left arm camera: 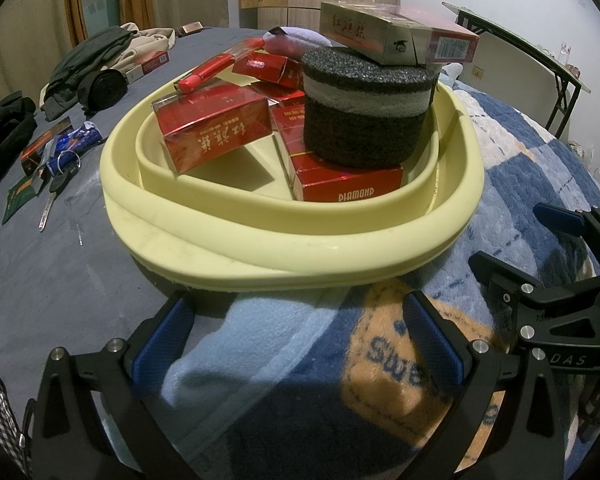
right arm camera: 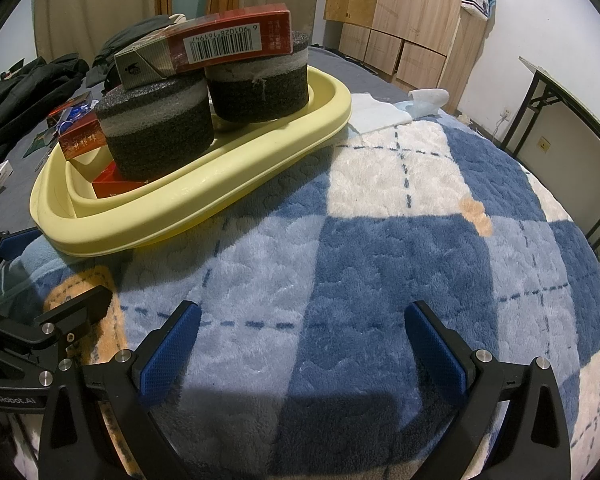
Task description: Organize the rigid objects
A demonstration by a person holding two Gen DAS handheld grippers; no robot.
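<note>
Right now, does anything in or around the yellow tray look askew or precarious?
Yes. The silver-ended carton lies tilted across the two foam cylinders, overhanging both. In the yellow tray, the front cylinder sits on the DIAMOND box, and another red box leans.

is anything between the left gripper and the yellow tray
Nothing visible does. The open left gripper faces the yellow tray over bare blanket; the right gripper sits off to the side, out of that path.
</note>
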